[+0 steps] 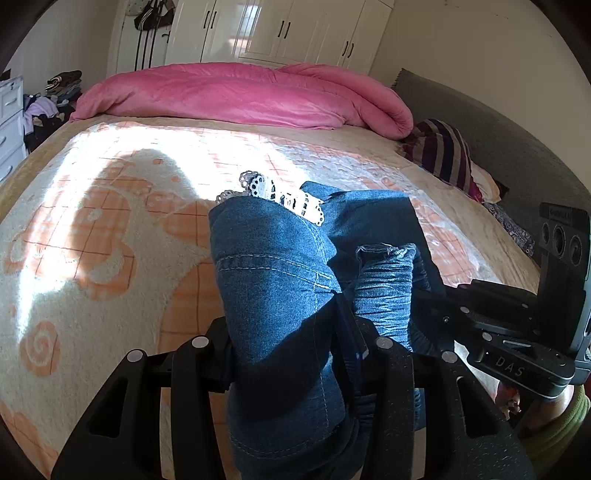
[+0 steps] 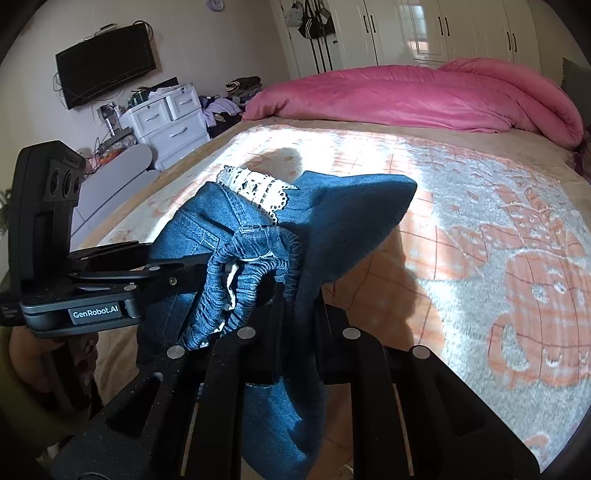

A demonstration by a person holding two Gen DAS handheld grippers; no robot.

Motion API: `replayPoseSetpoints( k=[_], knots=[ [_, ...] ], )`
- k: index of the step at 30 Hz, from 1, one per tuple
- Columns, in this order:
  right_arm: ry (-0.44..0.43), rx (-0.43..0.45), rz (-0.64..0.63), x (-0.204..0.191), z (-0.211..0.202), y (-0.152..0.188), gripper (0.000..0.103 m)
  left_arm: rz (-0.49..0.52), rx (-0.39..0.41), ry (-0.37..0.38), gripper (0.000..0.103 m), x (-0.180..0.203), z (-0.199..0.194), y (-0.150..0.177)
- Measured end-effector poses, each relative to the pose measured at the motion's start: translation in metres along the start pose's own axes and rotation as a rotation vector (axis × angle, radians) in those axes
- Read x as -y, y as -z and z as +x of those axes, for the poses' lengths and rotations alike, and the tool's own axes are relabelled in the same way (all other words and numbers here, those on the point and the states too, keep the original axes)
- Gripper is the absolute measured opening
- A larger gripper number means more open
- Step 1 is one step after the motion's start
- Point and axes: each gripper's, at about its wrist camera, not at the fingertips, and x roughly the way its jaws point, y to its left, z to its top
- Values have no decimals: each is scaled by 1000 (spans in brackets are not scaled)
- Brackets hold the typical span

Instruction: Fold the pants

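Observation:
Small blue denim pants point(image 1: 273, 266) with a white lace trim point(image 1: 284, 199) and a gathered elastic waistband point(image 1: 384, 291) hang bunched between my two grippers above the bed. My left gripper point(image 1: 295, 354) is shut on the denim, which drapes over its fingers. My right gripper point(image 2: 295, 314) is shut on the pants point(image 2: 332, 221) near the waistband point(image 2: 251, 280). The two grippers sit close side by side: the right one shows in the left wrist view point(image 1: 498, 325), the left one in the right wrist view point(image 2: 110, 288). The fingertips are hidden by cloth.
A bedspread with orange and white patterns point(image 1: 92, 221) covers the bed below. A pink duvet point(image 1: 240, 96) lies rolled at the far side. A striped pillow point(image 1: 443, 155) is at the right. White drawers point(image 2: 166, 118), a wall TV point(image 2: 105, 64) and wardrobes point(image 1: 295, 29) stand beyond.

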Motion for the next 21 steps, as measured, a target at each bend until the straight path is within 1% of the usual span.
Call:
replayPoseSetpoints(
  k=[5,9,12,13,14,16,18,19,20,21],
  knots=[
    [6,-24,14,4,17,-4,8,-10,-12,-7,43,-8,13,-2],
    [11,-51,31,10,29,1,8,-15,-31,-13,43,-15,27,2],
    [23,-81,53,16,39,7,11,-17,-49,-23,43,-20,38,5],
    [36,-94,60,19,43,9,12,-17,-58,-32,43,-22,42,6],
    [52,-104,57,20,46,11,14,-18,-64,-38,45,-24,45,8],
    [85,-125,49,22,51,16,16,-20,-79,-52,46,-27,52,11],
    [109,-150,59,27,57,21,21,-20,-91,-66,50,-32,58,16],
    [138,-171,57,30,61,25,26,-24,-98,-68,51,-34,60,18],
    [148,-178,58,32,62,27,29,-30,-102,-66,53,-36,62,20],
    [149,-181,63,34,63,28,30,-33,-104,-67,55,-38,63,21]
  ],
)
